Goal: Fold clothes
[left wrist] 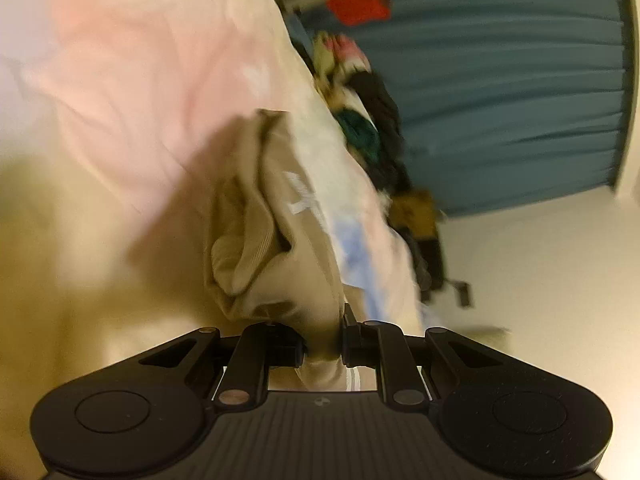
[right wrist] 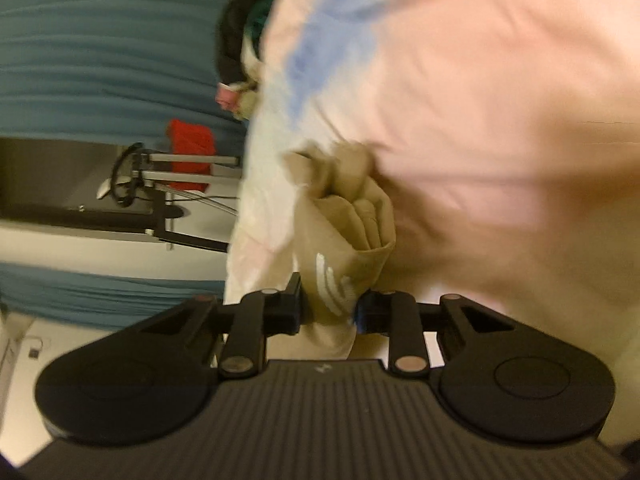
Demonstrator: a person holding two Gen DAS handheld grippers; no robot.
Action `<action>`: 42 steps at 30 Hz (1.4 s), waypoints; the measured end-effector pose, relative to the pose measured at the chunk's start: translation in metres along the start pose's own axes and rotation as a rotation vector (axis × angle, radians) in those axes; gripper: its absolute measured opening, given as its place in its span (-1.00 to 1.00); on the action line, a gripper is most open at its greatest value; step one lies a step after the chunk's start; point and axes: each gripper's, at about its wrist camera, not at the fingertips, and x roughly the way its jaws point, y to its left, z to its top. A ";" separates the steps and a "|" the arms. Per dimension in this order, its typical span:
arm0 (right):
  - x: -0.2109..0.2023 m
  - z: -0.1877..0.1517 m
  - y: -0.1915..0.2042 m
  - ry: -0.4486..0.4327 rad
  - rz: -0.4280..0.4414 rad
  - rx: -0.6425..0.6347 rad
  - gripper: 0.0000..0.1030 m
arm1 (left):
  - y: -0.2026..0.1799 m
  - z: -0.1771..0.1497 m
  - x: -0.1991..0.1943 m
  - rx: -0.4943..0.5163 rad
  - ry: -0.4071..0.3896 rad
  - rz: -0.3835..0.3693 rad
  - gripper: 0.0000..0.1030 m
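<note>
A beige garment (left wrist: 272, 232) with white print hangs bunched in front of the pink bed sheet (left wrist: 132, 92). My left gripper (left wrist: 323, 344) is shut on one end of it, with white stripes showing between the jaws. My right gripper (right wrist: 330, 308) is shut on another part of the same beige garment (right wrist: 348, 216), at a patch with white stripes. Both views are tilted and blurred. The cloth sags in folds between the two grips.
A pile of mixed clothes (left wrist: 368, 120) lies along the bed's edge, also in the right wrist view (right wrist: 240, 60). A teal curtain (left wrist: 520, 92) hangs behind. A red cloth (right wrist: 192, 152) and a metal stand (right wrist: 160, 184) are beyond the bed. Pale floor (left wrist: 540, 264) lies beside it.
</note>
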 end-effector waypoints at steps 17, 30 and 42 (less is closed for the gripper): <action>-0.008 0.212 0.077 -0.280 -0.038 -0.086 -0.47 | -0.219 0.037 0.232 0.220 0.221 0.135 -0.66; 0.052 0.287 -0.002 -0.403 -0.159 -0.215 -0.48 | -0.198 0.010 0.389 0.476 0.185 0.126 -0.66; 0.035 0.225 -0.054 -0.275 -0.274 -0.223 -0.45 | -0.147 -0.031 0.346 0.732 0.205 0.216 -0.21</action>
